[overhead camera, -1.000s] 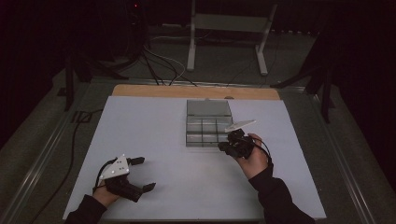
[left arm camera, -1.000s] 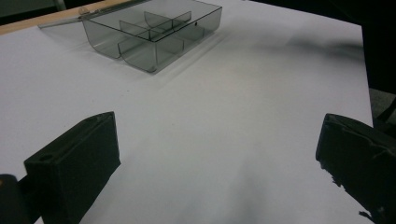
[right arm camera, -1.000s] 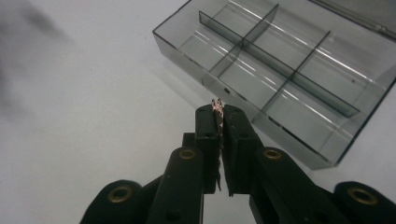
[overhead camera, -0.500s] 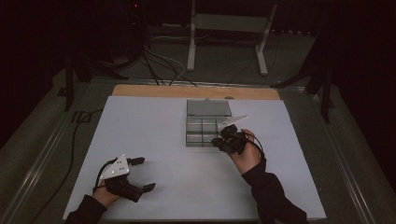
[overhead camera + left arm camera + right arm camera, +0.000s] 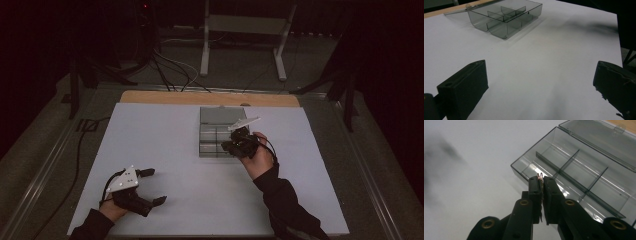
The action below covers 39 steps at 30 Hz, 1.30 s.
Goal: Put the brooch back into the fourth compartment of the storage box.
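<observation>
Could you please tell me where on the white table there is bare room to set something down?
The white table is bare between the left gripper and the compartment box, and along the whole left half up to the wooden strip. Another free patch lies right of the box. It is crowded only at the box's near edge, where the right gripper, shut on something small, hovers.

My left gripper has its two black jaws standing wide apart at the bottom corners, with nothing between them but bare white table. Farther off, toward the upper left, sits a smoky clear plastic organizer box, open at the top and split by thin dividers into several compartments, all of which look empty. Behind it runs a strip of wooden edge. A soft dark shadow smears across the white surface at upper right.
</observation>
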Tool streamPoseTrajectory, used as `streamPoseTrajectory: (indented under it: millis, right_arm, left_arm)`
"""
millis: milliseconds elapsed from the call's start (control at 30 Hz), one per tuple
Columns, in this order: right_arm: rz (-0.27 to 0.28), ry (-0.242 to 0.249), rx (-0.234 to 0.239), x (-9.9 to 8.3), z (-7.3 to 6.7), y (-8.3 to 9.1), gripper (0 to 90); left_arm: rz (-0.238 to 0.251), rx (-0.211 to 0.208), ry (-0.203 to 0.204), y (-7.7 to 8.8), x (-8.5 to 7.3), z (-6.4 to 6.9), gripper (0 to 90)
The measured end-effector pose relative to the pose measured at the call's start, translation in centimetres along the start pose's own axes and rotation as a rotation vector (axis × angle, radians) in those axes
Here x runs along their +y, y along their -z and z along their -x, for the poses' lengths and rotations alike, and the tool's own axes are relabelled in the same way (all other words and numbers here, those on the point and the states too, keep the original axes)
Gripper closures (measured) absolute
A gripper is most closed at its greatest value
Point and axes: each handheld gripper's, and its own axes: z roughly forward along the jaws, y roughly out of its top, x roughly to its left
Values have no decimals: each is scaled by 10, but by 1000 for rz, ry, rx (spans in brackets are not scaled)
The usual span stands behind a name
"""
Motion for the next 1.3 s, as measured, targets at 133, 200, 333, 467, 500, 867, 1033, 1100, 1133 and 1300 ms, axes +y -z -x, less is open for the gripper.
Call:
streamPoseTrajectory:
  millis: [133, 200, 333, 467, 500, 867, 1033, 1100, 1133, 1300]
  right_arm:
    - [5, -4, 4, 6, 1, -4, 849]
    - [9, -9, 9, 9, 1, -6, 849]
    - [11, -8, 15, 15, 0, -12, 849]
    - [9, -7, 23, 20, -2, -18, 848]
    - [6, -8, 24, 20, -2, -20, 849]
    - [0, -21, 36, 25, 0, -38, 847]
    - [-14, -26, 37, 27, 0, -48, 847]
    - [-16, -28, 35, 28, 1, -51, 847]
    - [-19, -30, 36, 28, 2, -53, 847]
    - [-28, -32, 35, 31, 4, -60, 846]
  left_arm:
    - [2, -2, 5, 0, 0, 0, 12]
    - [3, 0, 2, 0, 0, 0, 12]
    - [3, -3, 4, 0, 0, 0, 12]
    - [6, -5, 3, 1, 0, -1, 12]
    - [6, -4, 5, 1, 0, -1, 12]
    - [5, -6, 1, 1, 0, -1, 12]
    - [7, -7, 1, 1, 0, 0, 12]
    - [8, -7, 2, 1, 0, 0, 12]
    - [9, -8, 1, 1, 0, 0, 12]
    - [8, -8, 1, 1, 0, 0, 12]
